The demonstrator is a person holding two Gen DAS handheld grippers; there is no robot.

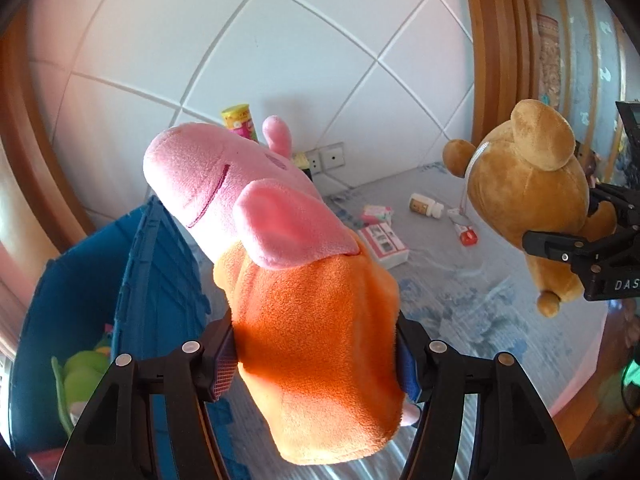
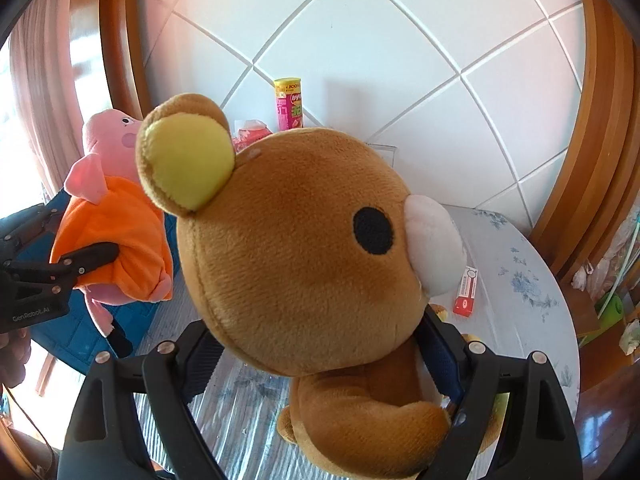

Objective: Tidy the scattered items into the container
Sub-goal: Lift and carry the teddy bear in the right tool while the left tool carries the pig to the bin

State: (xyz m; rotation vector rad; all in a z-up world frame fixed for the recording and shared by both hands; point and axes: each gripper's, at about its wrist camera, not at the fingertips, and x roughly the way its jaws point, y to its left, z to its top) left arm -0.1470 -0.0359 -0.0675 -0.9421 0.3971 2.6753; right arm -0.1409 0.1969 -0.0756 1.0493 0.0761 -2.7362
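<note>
Orange-dressed pink plush pig (image 1: 280,240) is clamped in left gripper (image 1: 316,364), snout up; blue plastic crate (image 1: 160,280) lies just lower-left, nearer this arm. Brown plush bear (image 2: 304,264) is pinched at the body by right gripper (image 2: 320,364), farther off.

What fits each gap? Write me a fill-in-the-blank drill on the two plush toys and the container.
1. The left claw is shut on the pink pig plush by its ____ dress.
2. The right claw is shut on a brown ____ plush.
3. The crate beside the pig is ____ in colour.
4. The chips can stands upright against the ____.

Missing words: orange; bear; blue; wall
</note>
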